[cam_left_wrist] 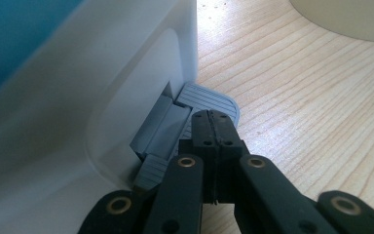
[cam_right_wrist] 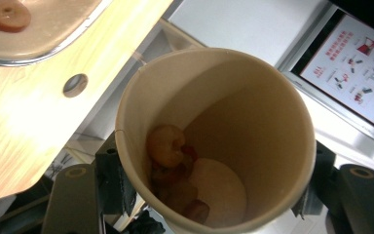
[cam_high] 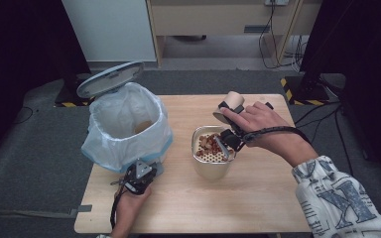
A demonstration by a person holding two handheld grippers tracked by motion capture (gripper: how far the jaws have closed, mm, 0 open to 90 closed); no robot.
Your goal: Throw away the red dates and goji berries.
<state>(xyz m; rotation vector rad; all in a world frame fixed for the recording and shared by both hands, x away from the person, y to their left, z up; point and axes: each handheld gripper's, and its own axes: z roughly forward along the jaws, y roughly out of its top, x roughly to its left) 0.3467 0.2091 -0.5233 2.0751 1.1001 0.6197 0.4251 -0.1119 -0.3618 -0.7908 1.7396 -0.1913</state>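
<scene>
L gripper (cam_left_wrist: 213, 127) jaws closed, pressing bin pedal (cam_left_wrist: 209, 100); R gripper (cam_right_wrist: 209, 195) clamps paper cup (cam_right_wrist: 253, 126) (scraps inside).

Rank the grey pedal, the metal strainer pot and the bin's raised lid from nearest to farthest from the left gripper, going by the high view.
From the left gripper:
1. Grey pedal, right at its tips, at the bin's foot.
2. Metal strainer pot, to the right at mid-table.
3. Raised lid, behind the bin, far side.

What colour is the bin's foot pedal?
Grey, with ridged lines; the pedal shows best in the left gripper view.
</scene>
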